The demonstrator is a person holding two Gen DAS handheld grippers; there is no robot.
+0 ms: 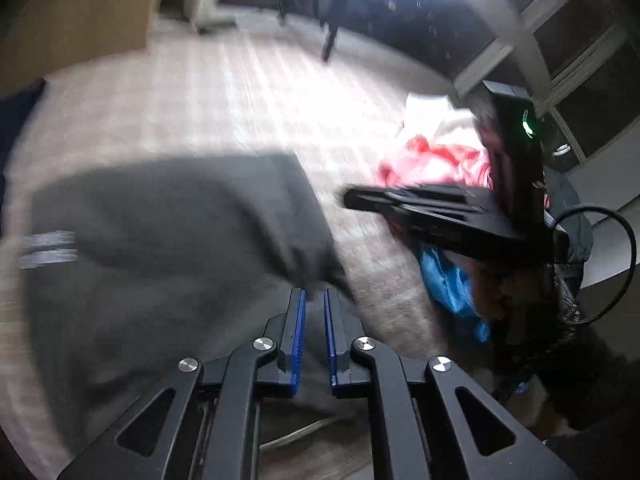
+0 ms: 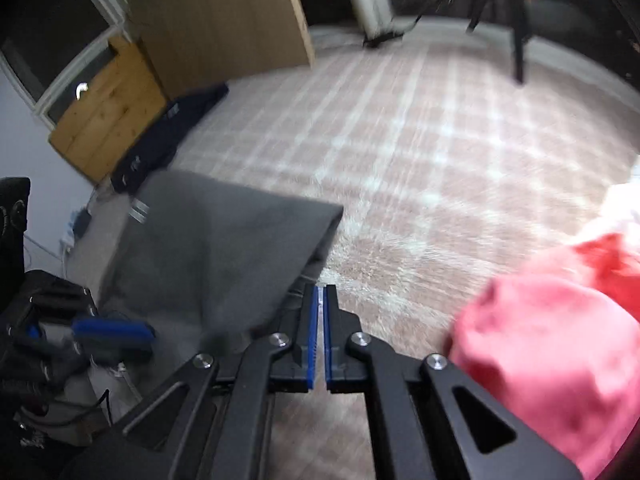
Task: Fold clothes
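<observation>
A grey garment [image 1: 168, 240] with white stripes lies on the checked carpet; it also shows in the right wrist view [image 2: 216, 248]. My left gripper [image 1: 315, 296] has its blue pads close together on a bunched corner of the grey cloth. My right gripper [image 2: 320, 292] is nearly closed with a thin gap, beside the grey garment's right edge; no cloth shows between its pads. The right gripper also shows in the left wrist view [image 1: 360, 200], above the clothes pile.
A pile of pink [image 1: 436, 160], white and blue [image 1: 448, 280] clothes lies right. A pink garment [image 2: 552, 352] fills the right wrist view's lower right. A dark folded garment [image 2: 168, 132] lies by wooden boards [image 2: 216, 16]. Chair legs [image 2: 518, 40] stand far back.
</observation>
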